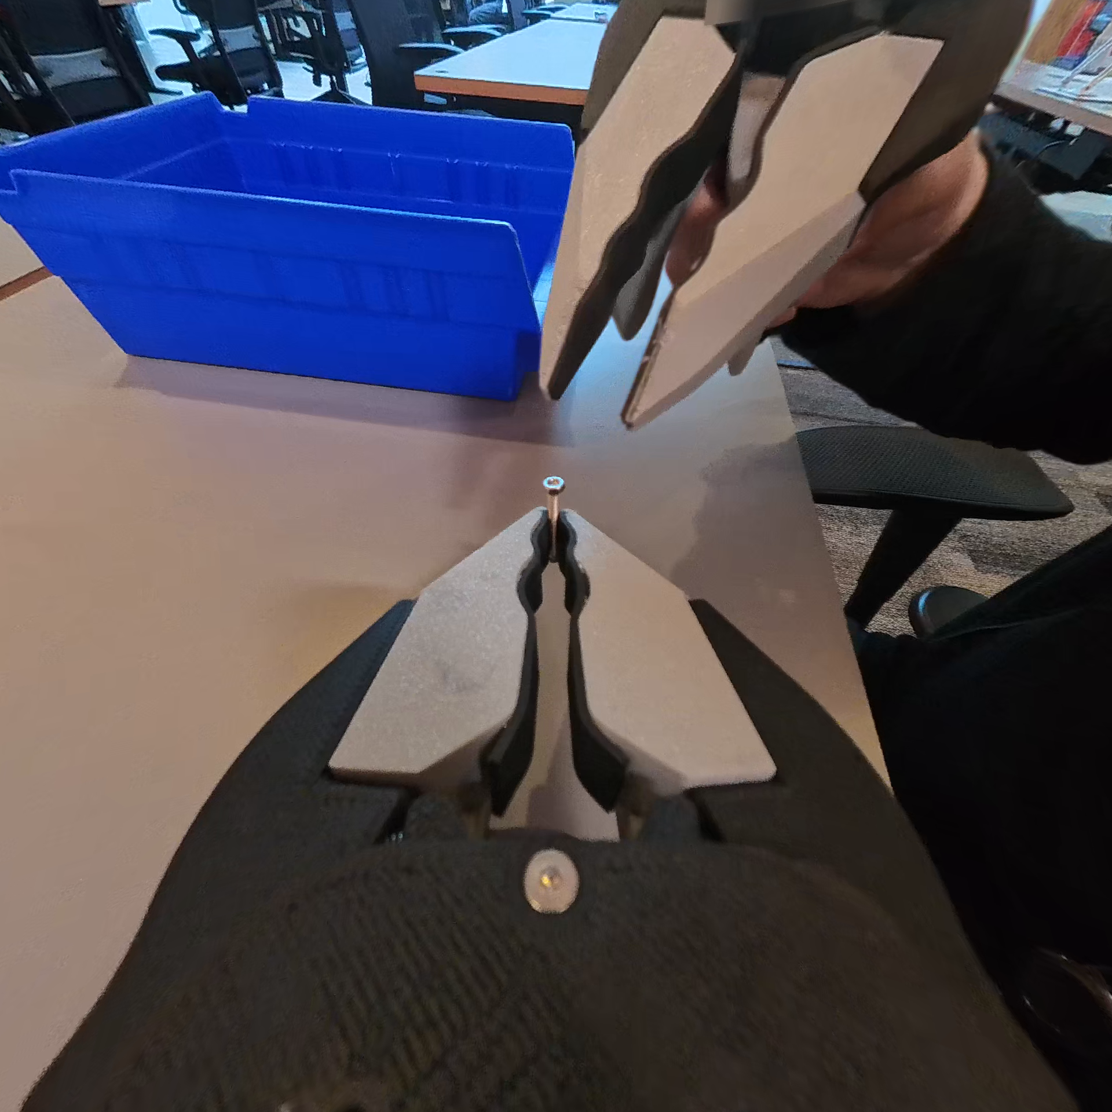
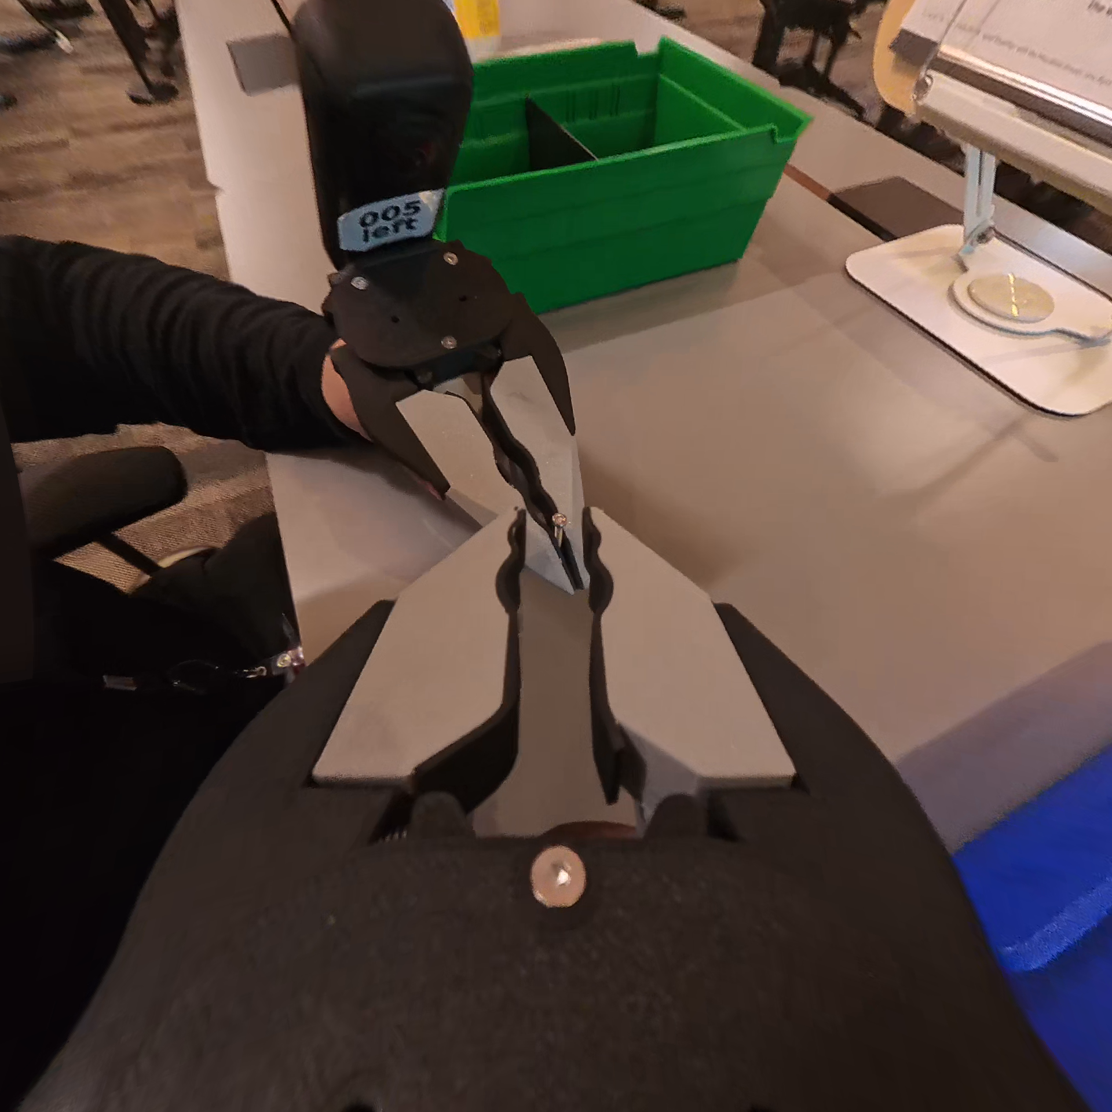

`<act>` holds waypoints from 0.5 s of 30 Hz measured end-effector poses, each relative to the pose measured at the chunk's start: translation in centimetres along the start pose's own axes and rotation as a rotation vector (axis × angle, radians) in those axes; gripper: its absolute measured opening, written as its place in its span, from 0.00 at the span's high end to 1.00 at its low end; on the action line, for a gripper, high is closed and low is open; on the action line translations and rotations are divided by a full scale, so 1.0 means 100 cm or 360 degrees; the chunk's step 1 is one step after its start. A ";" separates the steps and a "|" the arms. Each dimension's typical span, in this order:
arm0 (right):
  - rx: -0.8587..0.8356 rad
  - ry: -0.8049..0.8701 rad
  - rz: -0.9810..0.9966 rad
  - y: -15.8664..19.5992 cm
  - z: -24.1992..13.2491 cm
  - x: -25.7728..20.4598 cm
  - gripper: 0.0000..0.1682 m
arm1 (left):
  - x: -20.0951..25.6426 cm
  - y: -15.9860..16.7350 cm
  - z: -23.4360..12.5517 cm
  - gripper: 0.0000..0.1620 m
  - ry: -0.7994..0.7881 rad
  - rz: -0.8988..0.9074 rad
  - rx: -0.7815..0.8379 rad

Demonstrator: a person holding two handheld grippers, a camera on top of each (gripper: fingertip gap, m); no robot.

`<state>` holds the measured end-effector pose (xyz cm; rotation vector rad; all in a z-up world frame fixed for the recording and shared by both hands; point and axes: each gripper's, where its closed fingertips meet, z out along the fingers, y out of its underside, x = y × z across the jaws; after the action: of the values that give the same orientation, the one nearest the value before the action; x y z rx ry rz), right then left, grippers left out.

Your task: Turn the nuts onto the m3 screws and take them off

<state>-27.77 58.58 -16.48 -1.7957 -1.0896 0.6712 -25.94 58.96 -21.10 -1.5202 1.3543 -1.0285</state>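
Note:
My left gripper is shut on a small silver screw, whose head sticks out just past the fingertips. It is held above the grey table. My right gripper is open and empty. In the left wrist view, the right gripper hangs a little above and beyond the screw, tips pointing down at it. In the right wrist view the left gripper reaches in between my right fingers with the screw. The screw lies in the gap and touches neither right finger. No nut shows in either view.
A blue bin stands on the table beyond the left gripper. A green bin with a black divider stands at the back. A white stand base sits at the right. A black chair armrest lies past the table edge. Tip to tip, the grippers are about 5 cm apart.

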 end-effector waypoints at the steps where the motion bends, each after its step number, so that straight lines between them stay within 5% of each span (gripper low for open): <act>1: 0.0053 -0.0050 0.0003 -0.001 0.000 -0.002 0.89 | 0.001 0.000 0.000 1.00 0.0007 0.0004 0.0001; 15: 0.0428 -0.0359 -0.0009 0.002 0.000 -0.010 0.92 | 0.016 -0.004 0.000 1.00 0.0125 0.0083 0.0045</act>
<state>-28.17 57.62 -16.64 -1.5120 -1.0930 0.9866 -25.69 57.40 -20.62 -1.4291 1.4205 -1.0800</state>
